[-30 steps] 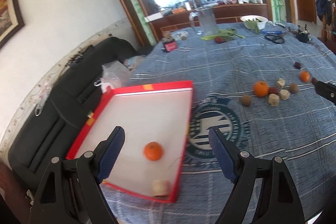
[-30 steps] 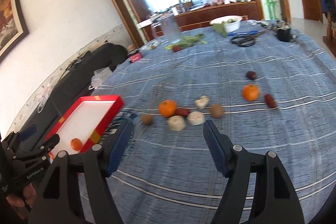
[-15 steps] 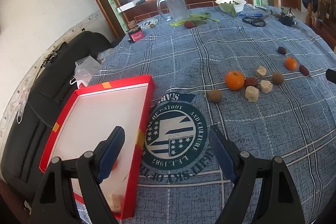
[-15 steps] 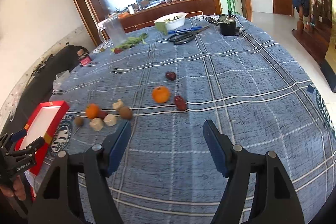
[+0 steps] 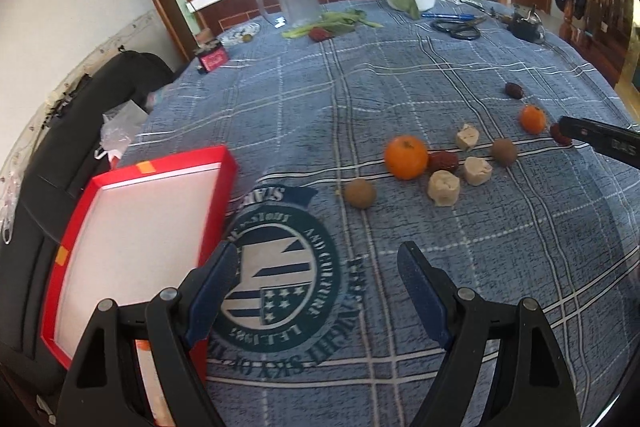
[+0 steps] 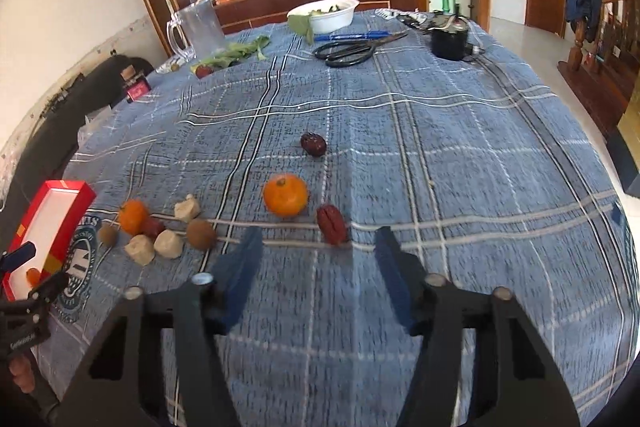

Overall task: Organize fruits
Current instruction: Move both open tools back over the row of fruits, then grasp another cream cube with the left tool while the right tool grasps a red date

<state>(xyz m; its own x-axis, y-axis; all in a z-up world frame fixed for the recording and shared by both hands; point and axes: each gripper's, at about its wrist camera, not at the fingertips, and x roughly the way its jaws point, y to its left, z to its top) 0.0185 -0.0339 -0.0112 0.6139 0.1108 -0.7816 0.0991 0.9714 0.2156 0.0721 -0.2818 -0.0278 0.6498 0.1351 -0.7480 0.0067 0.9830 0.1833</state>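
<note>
Fruits scattered on blue cloth [image 6: 460, 167]. Right gripper [image 6: 318, 267] closing, nothing between pads; red date [image 6: 332, 223] at 12 o'clock. Left gripper [image 5: 320, 295] spread, empty; red tray [image 5: 100, 187] at 10 o'clock.

Blue plaid tablecloth [image 5: 400, 75] carries scattered fruits [image 5: 405, 156] and red tray [image 5: 100, 183].

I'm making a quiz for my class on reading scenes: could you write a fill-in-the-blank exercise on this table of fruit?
1. The shallow red cardboard tray has a ____ floor.
2. The black-handled scissors lie next to a ____ pen.
3. The dark red date lies just to the ____ of the lone orange tangerine in the right wrist view.
4. The fruits lie on a ____ checked tablecloth.

Missing words: white; blue; right; blue
</note>
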